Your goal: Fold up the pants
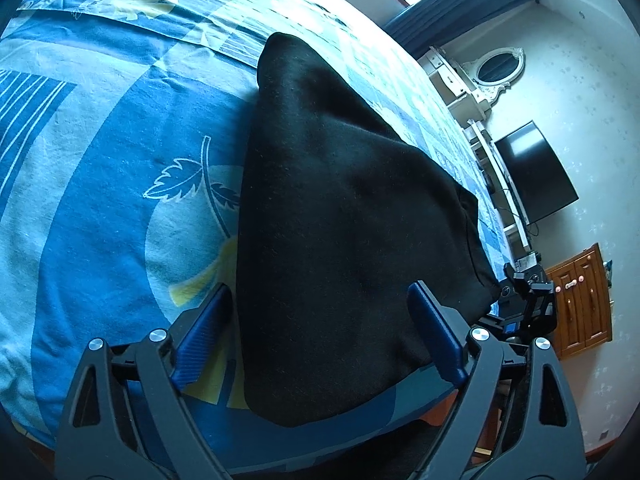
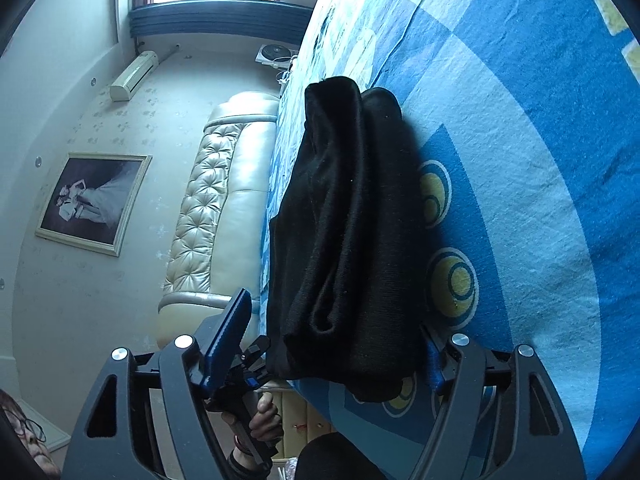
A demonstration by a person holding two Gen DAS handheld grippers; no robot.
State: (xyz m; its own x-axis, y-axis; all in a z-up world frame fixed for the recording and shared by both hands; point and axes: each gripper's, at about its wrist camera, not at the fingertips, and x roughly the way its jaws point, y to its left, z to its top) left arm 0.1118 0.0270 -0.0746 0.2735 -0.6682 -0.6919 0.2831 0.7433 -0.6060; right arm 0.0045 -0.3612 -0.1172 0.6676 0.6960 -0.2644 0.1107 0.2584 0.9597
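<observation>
Folded black pants (image 1: 340, 208) lie as a thick bundle on the blue patterned bed sheet (image 1: 112, 152), near the bed's edge. My left gripper (image 1: 320, 290) is open, one blue pad (image 1: 204, 336) just off the bundle's left side and the other (image 1: 434, 336) over its right part. In the right wrist view the pants (image 2: 352, 220) show stacked folds. My right gripper (image 2: 336, 320) is open around their near end; its left finger (image 2: 228, 336) stands clear of the cloth and its right finger is mostly hidden behind it. A hand (image 2: 264, 412) holds the left gripper's handle.
The bed's edge runs close by the pants on one side. A cream tufted headboard (image 2: 216, 208) stands at the head of the bed, with a framed picture (image 2: 96, 200) beyond it. A television (image 1: 536, 172), a wooden cabinet (image 1: 580, 300) and a white dressing table (image 1: 464, 88) line the wall.
</observation>
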